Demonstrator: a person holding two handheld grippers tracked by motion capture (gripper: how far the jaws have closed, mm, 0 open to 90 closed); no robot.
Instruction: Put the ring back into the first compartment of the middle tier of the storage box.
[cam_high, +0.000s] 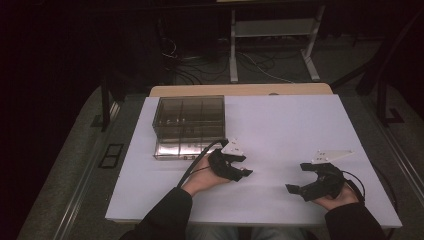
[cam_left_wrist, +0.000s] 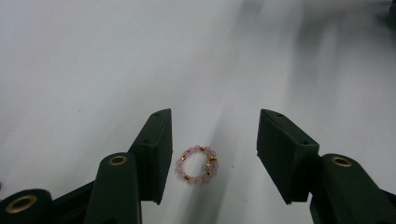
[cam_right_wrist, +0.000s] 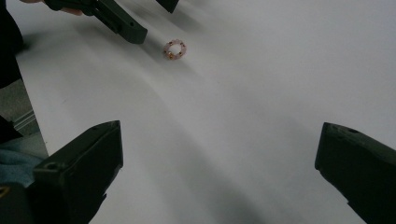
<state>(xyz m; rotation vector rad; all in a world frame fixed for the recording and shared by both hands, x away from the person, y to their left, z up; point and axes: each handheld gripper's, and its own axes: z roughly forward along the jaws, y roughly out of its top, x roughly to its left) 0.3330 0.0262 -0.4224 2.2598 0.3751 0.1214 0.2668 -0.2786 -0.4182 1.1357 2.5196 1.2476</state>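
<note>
A small ring of pink and gold beads (cam_left_wrist: 197, 164) lies flat on the white table (cam_high: 290, 125). My left gripper (cam_left_wrist: 215, 120) hangs low over it with its jaws apart. The ring sits between the jaws, nearer the left one in the left gripper view, and neither pad touches it. The right gripper view has the same ring (cam_right_wrist: 175, 48) far off, just beyond the left gripper's jaw tip (cam_right_wrist: 133, 32). From the high view the left gripper (cam_high: 246, 165) is at mid-table. My right gripper (cam_high: 296, 177) rests near the front right, open and holding nothing.
A clear plastic box with several compartments (cam_high: 189, 119) stands at the back left of the table. A shiny flat tray or lid (cam_high: 172, 150) lies in front of it. Cables and a white frame (cam_high: 270, 45) are on the floor beyond.
</note>
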